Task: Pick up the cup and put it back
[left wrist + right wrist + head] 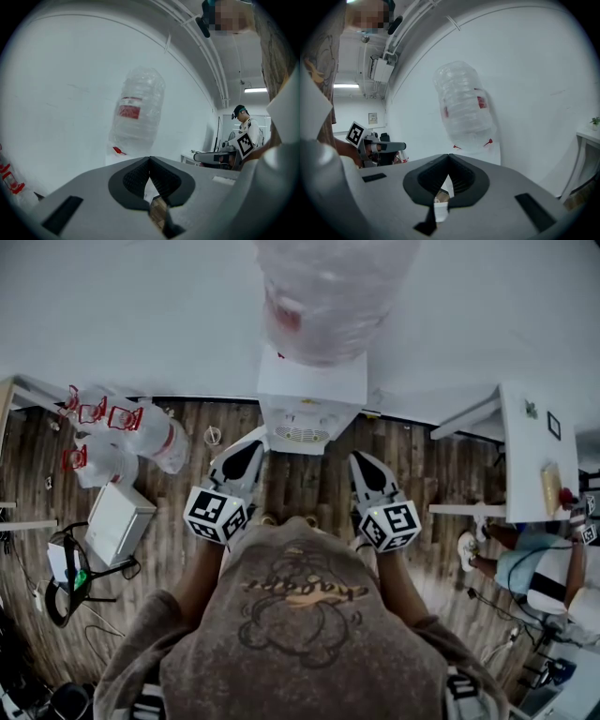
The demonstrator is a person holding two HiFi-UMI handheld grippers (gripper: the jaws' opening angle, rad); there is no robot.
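Clear bottle (328,296) atop white dispenser (310,390), white cup (440,209)

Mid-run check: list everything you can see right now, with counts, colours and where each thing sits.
water dispenser: one, white, against the wall ahead of both grippers
large bottle: one, clear with a red label, upended on the dispenser
spare bottles: several, clear with red handles, on the floor at left
small round thing: one, pale, on the floor left of the dispenser; too small to name
box: one, white, on the floor at left
table: one, white, at right
other person: one, partly in view by the table
floor: dark wood planks
left gripper: grey, shut, empty
right gripper: grey, shut, empty
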